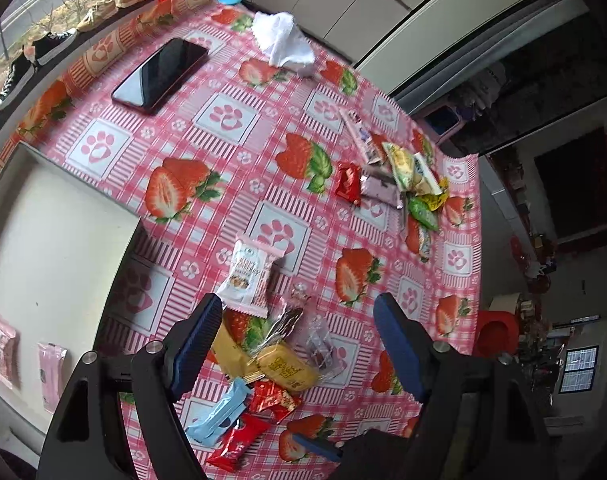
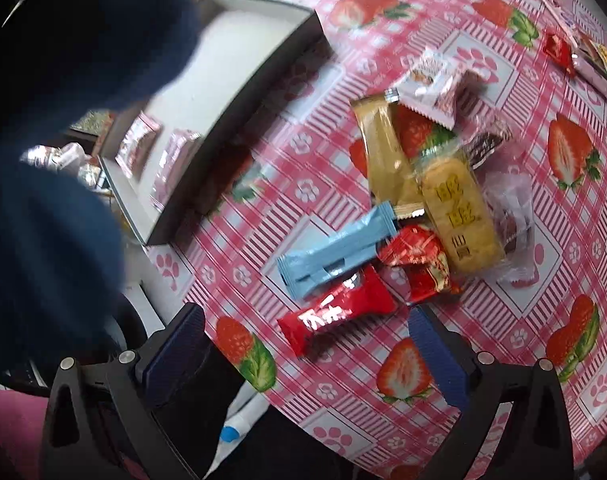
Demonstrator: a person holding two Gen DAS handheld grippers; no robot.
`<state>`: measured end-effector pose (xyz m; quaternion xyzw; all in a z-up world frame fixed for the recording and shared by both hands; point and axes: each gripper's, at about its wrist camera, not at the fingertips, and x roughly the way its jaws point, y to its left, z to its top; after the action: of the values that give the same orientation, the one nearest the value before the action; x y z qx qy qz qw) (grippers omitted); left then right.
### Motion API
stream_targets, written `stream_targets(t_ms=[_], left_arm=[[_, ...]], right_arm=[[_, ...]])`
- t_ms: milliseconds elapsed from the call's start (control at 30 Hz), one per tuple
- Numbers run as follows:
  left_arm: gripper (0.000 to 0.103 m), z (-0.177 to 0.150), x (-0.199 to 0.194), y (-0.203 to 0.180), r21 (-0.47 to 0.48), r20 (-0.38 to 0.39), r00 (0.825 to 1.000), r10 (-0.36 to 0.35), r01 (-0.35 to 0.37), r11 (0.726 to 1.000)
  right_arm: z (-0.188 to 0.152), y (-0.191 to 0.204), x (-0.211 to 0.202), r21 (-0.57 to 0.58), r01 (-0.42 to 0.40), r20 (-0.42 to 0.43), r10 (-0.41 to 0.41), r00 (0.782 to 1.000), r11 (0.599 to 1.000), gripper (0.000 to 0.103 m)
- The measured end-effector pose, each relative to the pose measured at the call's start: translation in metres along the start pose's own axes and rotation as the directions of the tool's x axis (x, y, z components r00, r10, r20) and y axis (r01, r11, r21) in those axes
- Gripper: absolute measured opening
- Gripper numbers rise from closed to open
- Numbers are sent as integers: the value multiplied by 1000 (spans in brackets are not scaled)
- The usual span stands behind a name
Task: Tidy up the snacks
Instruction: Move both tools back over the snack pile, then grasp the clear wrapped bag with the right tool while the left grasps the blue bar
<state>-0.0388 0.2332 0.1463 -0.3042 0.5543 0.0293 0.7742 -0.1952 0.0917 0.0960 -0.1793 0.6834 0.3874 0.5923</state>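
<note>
Both grippers are hanging wide open over the strawberry-print tablecloth (image 1: 239,184), holding nothing. The left gripper (image 1: 299,344) is sitting at the bottom of its frame, its blue pads spread either side of the near pile of snacks — a pink-and-white packet (image 1: 249,276), a yellow cake in clear wrap (image 1: 287,368), a light-blue bar (image 1: 219,416) and a red packet (image 1: 239,440). In the right wrist view the right gripper (image 2: 307,356) is hovering at the bottom edge, with that red packet (image 2: 335,316) lying just above the gap between its fingers and the light-blue bar (image 2: 335,250) touching it. A white box (image 1: 55,248) is filling the left of the left view, two pink packets (image 1: 23,356) resting inside it near the lower left. A second heap of snacks (image 1: 399,184) is lying at centre right, well apart from the first, and a phone (image 1: 161,74) and a white cloth (image 1: 283,40) are sitting toward the upper middle.
</note>
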Motion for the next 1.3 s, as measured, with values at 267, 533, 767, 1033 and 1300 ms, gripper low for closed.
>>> stream_targets(t_ms=[267, 533, 767, 1033, 1300], left_arm=[[81, -55, 38, 42, 66, -154, 963, 223, -215, 974], [81, -123, 95, 31, 451, -214, 870, 445, -316, 835], [81, -135, 100, 33, 502, -203, 877, 435, -288, 815], [84, -155, 113, 38, 535, -211, 862, 461, -293, 792], [93, -154, 122, 31, 523, -194, 860, 473, -317, 791]], right_arm=[[-32, -109, 3, 391, 49, -55, -30, 998, 919, 103], [-35, -181, -5, 508, 87, -74, -57, 996, 857, 103], [91, -213, -9, 492, 100, -62, -80, 995, 865, 103], [175, -219, 14, 431, 144, -111, -105, 988, 891, 103], [201, -172, 24, 308, 272, -157, -233, 960, 911, 103]])
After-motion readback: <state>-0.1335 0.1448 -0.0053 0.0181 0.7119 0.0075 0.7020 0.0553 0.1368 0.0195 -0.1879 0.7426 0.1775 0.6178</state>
